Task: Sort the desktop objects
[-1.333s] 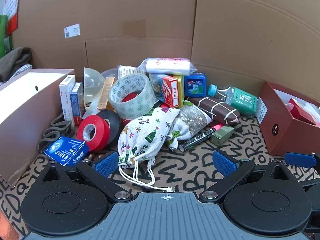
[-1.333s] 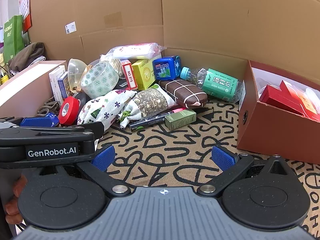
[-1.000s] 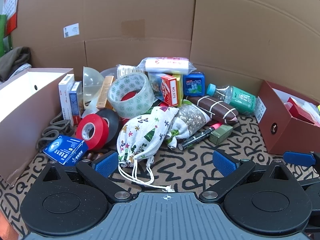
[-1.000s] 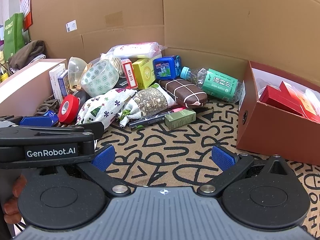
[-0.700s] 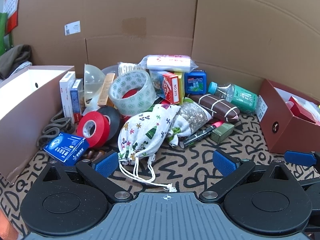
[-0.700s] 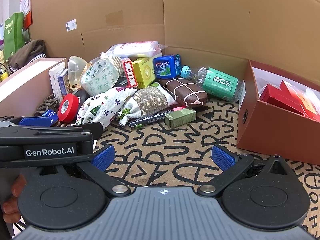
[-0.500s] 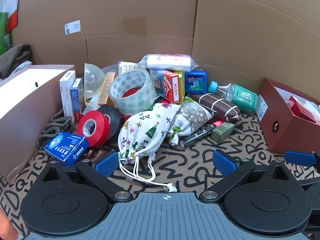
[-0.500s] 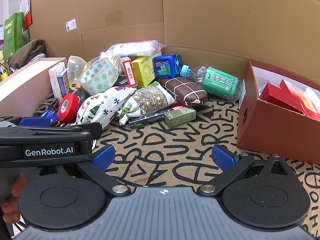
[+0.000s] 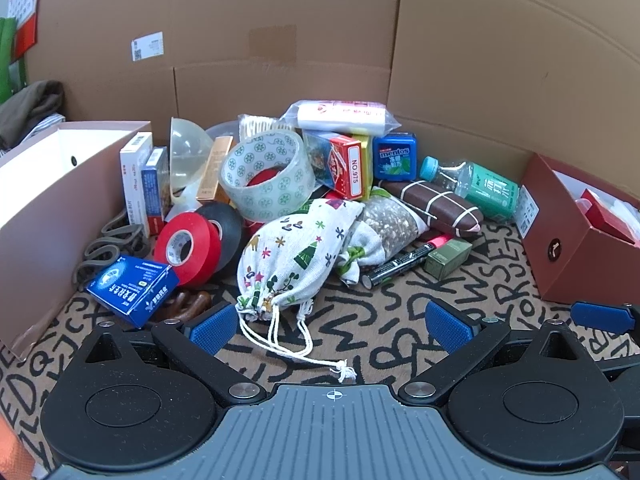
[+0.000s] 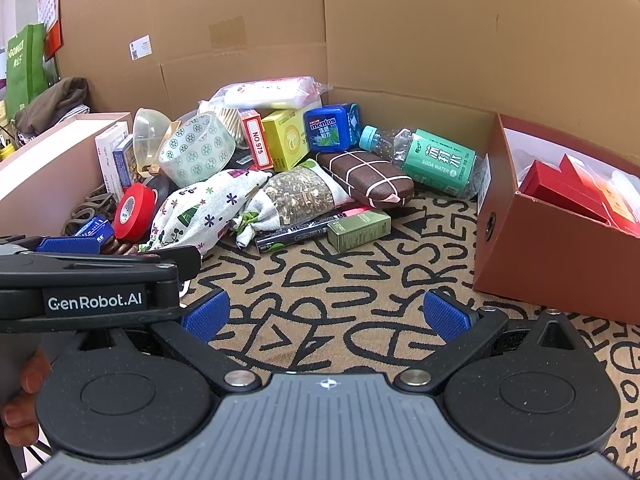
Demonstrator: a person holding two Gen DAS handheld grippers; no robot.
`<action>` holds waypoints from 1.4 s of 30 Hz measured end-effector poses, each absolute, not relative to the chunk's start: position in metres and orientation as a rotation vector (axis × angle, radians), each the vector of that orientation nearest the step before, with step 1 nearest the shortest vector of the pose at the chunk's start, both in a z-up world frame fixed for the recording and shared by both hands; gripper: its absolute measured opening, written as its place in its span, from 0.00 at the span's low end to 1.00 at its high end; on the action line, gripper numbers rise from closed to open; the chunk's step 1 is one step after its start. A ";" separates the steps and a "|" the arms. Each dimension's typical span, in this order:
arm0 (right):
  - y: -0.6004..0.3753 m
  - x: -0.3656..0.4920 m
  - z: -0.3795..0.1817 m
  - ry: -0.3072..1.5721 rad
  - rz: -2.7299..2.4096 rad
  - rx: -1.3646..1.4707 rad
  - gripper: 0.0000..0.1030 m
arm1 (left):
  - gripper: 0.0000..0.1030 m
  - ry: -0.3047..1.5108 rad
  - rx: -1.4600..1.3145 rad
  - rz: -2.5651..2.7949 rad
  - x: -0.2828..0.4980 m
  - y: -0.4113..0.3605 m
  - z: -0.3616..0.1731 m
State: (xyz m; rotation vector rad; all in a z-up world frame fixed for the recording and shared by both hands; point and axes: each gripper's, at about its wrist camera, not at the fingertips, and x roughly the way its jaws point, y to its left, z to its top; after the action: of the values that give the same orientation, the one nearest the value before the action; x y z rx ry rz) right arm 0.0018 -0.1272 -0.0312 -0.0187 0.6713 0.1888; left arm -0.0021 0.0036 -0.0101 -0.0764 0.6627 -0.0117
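Hovering low over the patterned mat on the bench, left gripper with jaws spread wide and nothing between them, just short of the drawstring end of the printed cloth bag. Cords of that bag trailing onto the mat between the blue pads. Held likewise wide and empty, right gripper, over a bare stretch of mat, well apart from the pile.

Heaped toward the back against the cardboard wall: clear patterned tape roll, red tape roll leaning on a black one, blue box at the near left edge of the heap, black marker and small green box at the near right edge, soda water bottle lying beside a brown wrapped bundle.

Bounding the left side, pale open box; bounding the right, red-brown box with red packets inside. Between the heap's front edge and both grippers, open mat, widest ahead of the right gripper and running up to the red-brown box's wall.
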 end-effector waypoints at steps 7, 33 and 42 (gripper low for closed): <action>-0.127 0.003 -0.033 0.677 0.188 -0.016 1.00 | 1.00 0.672 -0.081 -0.011 0.000 0.004 -0.012; -0.128 0.020 -0.045 0.717 0.195 0.010 1.00 | 1.00 0.711 -0.093 -0.016 0.018 0.004 -0.024; -0.125 0.033 -0.054 0.741 0.199 0.012 1.00 | 1.00 0.732 -0.094 -0.011 0.030 0.007 -0.032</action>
State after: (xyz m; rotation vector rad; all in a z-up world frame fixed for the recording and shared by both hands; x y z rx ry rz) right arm 0.0330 -0.1254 -0.0536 0.0117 0.7412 0.1990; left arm 0.0305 0.0068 -0.0320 -0.0939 0.7318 -0.0114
